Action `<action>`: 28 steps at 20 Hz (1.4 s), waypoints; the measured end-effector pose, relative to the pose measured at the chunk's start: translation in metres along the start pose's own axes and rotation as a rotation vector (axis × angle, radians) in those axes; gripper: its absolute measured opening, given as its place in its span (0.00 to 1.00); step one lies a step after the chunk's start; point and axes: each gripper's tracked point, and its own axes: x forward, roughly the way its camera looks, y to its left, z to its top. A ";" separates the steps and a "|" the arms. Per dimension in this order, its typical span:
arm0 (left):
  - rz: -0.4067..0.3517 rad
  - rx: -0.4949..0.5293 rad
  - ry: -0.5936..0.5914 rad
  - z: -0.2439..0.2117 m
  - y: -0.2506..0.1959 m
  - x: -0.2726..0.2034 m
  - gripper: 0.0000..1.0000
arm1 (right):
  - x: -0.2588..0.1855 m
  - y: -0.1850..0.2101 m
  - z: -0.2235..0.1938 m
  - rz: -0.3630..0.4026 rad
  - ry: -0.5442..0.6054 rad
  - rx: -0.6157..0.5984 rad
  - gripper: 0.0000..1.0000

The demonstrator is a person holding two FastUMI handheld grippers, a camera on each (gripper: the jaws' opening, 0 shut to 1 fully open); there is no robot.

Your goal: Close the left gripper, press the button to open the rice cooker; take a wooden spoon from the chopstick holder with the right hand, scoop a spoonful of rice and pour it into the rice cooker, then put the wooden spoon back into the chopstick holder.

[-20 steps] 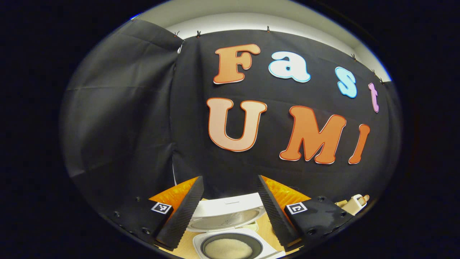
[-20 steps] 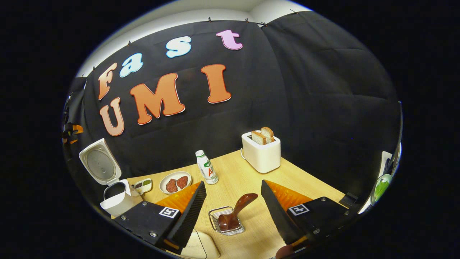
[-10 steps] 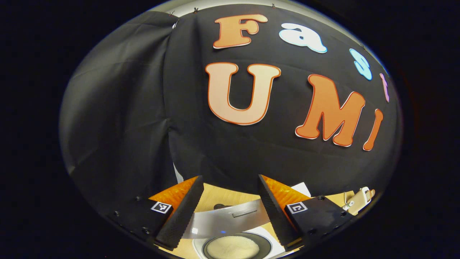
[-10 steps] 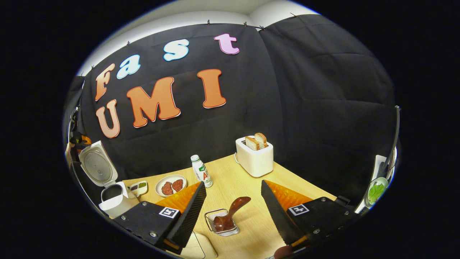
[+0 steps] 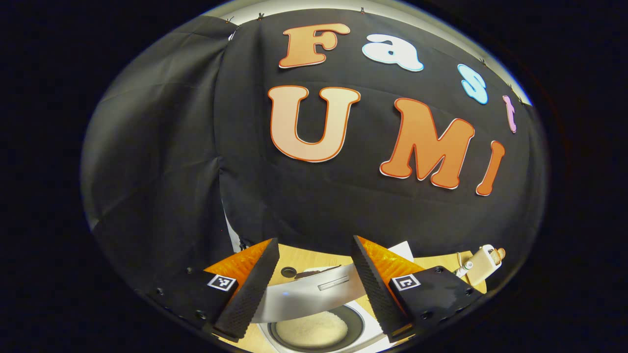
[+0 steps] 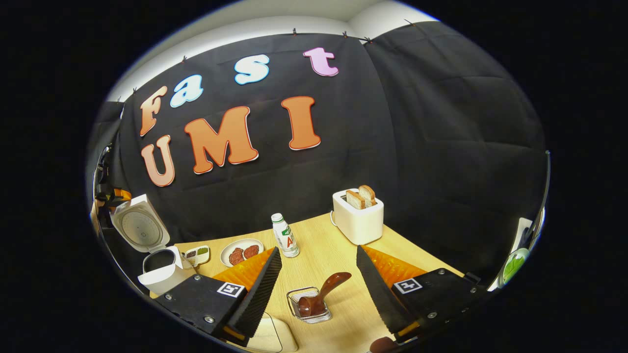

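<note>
Right gripper view: right claw (image 6: 319, 294) gapes wide, empty, wooden spoon (image 6: 321, 296) lying between its fingers in chopstick holder (image 6: 294, 301).

Black screwed claw (image 6: 318, 287) mounts, square markers

My left gripper (image 5: 314, 279) hangs with its fingers spread wide and nothing between them; my right gripper (image 6: 318, 287) is likewise parted, level, gripping nothing.
</note>
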 end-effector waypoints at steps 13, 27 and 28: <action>0.038 0.051 0.045 -0.186 -0.048 -0.075 1.00 | -0.002 -0.002 0.005 0.110 0.003 -0.107 0.95; 0.131 0.123 0.022 -0.236 -0.046 -0.065 1.00 | 0.005 -0.016 -0.023 0.131 0.092 -0.149 0.95; 0.131 0.128 0.023 -0.233 -0.046 -0.065 1.00 | 0.005 -0.017 -0.023 0.132 0.092 -0.151 0.95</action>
